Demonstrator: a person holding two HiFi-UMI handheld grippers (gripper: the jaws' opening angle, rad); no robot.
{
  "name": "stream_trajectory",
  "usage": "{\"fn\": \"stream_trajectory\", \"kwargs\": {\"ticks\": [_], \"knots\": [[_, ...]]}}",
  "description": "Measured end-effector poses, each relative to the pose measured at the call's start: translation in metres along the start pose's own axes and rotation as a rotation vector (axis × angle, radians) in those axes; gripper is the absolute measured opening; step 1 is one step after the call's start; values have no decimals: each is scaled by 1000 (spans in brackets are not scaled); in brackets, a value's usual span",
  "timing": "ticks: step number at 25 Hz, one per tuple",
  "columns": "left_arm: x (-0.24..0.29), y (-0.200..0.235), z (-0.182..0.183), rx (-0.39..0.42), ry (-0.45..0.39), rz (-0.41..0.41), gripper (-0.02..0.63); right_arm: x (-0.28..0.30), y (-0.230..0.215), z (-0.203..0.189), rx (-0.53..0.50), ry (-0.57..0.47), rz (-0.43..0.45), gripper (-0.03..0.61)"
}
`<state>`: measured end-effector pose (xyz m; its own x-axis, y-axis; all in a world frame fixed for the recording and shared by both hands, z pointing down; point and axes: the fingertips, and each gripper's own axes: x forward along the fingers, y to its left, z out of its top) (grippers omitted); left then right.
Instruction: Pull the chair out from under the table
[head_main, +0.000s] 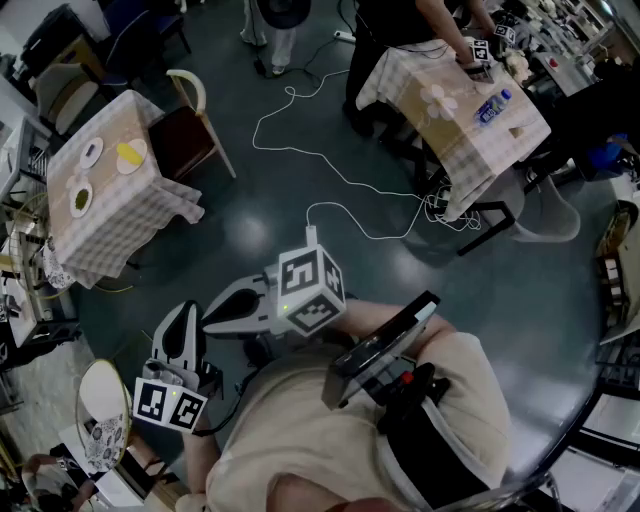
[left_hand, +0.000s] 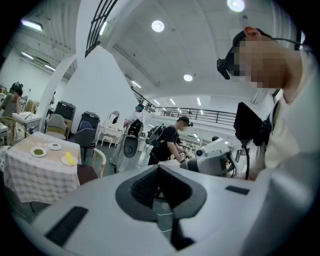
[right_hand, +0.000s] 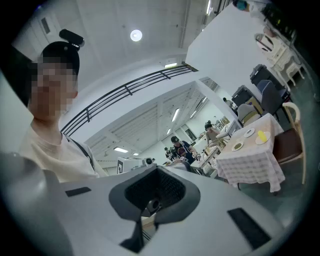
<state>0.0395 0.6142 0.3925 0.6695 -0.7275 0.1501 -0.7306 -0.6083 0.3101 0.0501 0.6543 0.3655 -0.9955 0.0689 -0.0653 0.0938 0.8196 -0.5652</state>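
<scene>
Jaws stand pressed together on both claws, with nothing between them: in its own view the left claw (left_hand: 159, 167) shows only a dark hollow where the pads meet, and the right claw (right_hand: 156, 170) shows the same. From the head view both are held close to the person's beige top (head_main: 330, 440), the left claw low at the person's left side with its tips pointing away from the body, the right claw just to its right and angled across toward it, marker cube (head_main: 311, 290) uppermost. Neither touches anything. Ahead of the tips lies glossy dark floor (head_main: 250, 235), and beyond the right claw a thin white cable (head_main: 330, 170) loops over it. The chair (head_main: 188, 132) stands well apart from both claws, ahead of the left one and a little to its left; its dark reddish seat sits against the hanging edge of a checked tablecloth (head_main: 110, 200), while its cream hooped back faces away from the table (how far the seat goes under the cloth cannot be told). On that cloth are three plates, the nearest to the chair holding something yellow (head_main: 130, 154). Farther off, ahead and to the right of the right claw, is a second cloth-covered table (head_main: 470, 130) with a water bottle (head_main: 492, 106) on it, where another person (head_main: 400, 20) leans over the far edge.
</scene>
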Motion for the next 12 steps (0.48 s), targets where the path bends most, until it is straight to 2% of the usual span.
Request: {"fn": "stream_trajectory", "kwargs": {"ticks": [12], "knots": [[-91,89,25,-29,-32,-20,6,128,1,-3,21,3,-32,9]]}}
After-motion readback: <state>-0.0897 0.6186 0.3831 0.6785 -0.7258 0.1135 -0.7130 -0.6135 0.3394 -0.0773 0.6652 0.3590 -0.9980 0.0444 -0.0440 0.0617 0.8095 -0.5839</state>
